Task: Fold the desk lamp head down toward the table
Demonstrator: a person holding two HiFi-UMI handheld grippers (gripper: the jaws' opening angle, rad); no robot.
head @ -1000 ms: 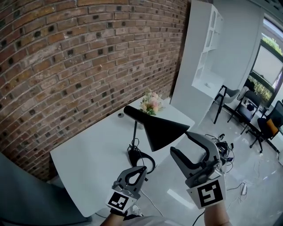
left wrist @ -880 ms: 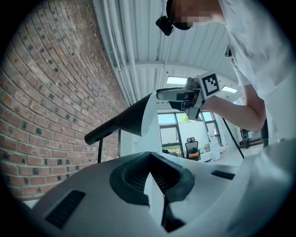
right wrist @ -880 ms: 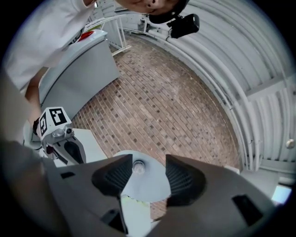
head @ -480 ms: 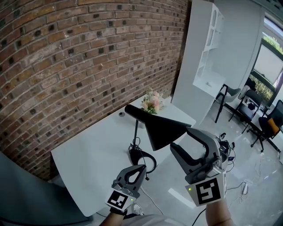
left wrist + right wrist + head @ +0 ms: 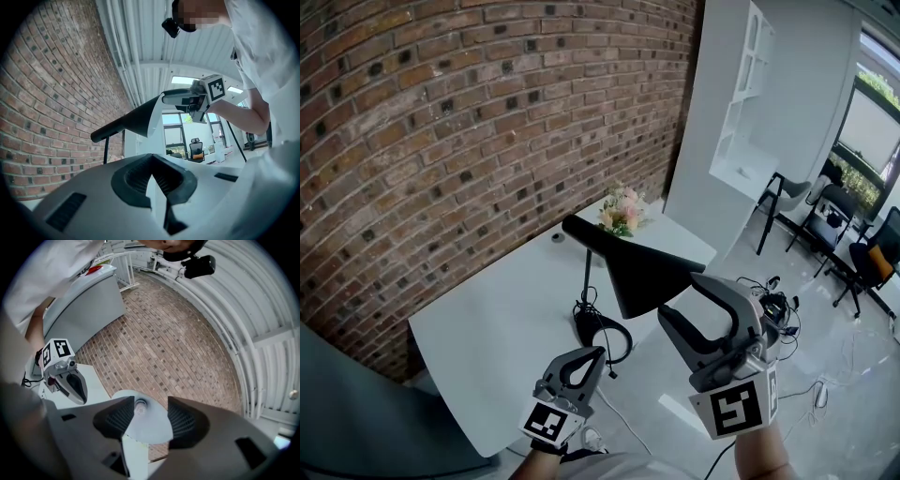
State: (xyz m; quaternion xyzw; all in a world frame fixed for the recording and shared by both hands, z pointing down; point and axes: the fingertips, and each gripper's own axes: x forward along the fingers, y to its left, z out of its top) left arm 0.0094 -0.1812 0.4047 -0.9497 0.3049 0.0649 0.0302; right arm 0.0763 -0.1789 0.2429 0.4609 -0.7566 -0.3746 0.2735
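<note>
Right gripper [image 5: 680, 300] is hovering at the rim of the lamp head [image 5: 642, 274], jaws wide apart and gripping nothing; contact can't be told. The shade's white inside and bulb [image 5: 139, 405] are showing between the jaws. Left gripper [image 5: 598, 354] is hanging just in front of the lamp base [image 5: 598, 330], jaws together, empty. The head is sitting raised above the white table [image 5: 478, 328], with the base near the table's front edge. Open floor [image 5: 825, 375] is lying to the right of the lamp.

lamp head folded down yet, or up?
Up, not folded: the lamp head juts out near level atop its upright stem, high above the table.
</note>
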